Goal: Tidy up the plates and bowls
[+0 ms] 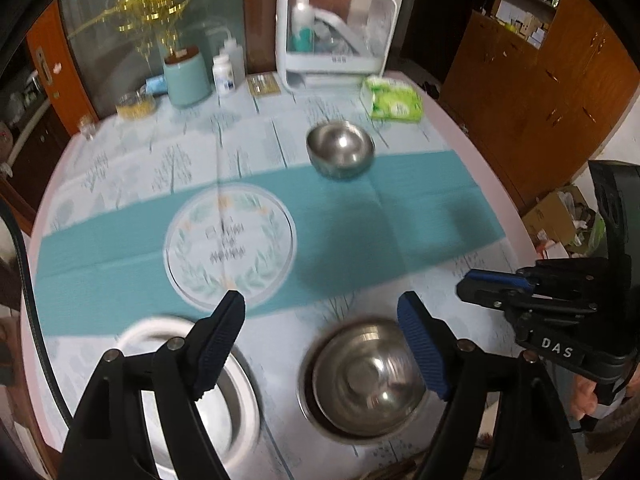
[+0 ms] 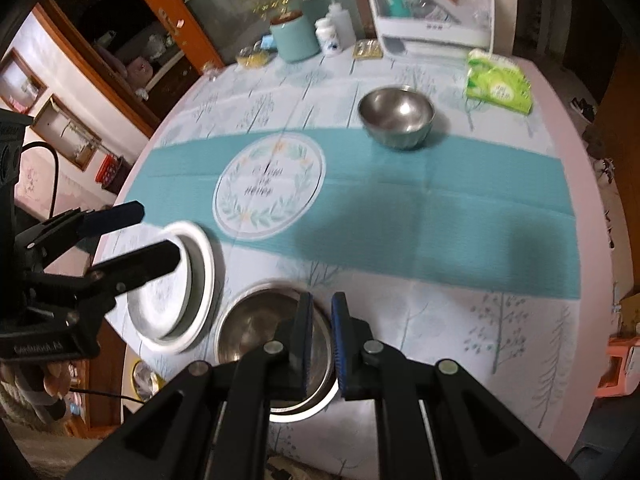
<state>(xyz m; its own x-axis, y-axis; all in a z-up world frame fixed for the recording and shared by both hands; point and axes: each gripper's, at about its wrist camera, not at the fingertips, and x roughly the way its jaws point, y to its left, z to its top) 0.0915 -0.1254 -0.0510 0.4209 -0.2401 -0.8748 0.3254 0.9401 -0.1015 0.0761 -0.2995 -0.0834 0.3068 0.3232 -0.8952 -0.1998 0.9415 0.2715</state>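
My left gripper (image 1: pixel 320 340) gapes wide, empty, above plates (image 2: pixel 200 276) and near bowl (image 1: pixel 368 388); right gripper (image 2: pixel 322 344) nearly closed, holding nothing. Far bowl (image 2: pixel 396 120) awaits stacking, I judge.

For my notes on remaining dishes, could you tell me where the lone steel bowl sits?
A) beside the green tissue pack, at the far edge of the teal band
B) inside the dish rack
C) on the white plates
A: the lone steel bowl stands on the tablecloth near the green tissue pack.

A round table (image 2: pixel 568 128) carries a tree-print tablecloth (image 2: pixel 460 320), bowls and plates.
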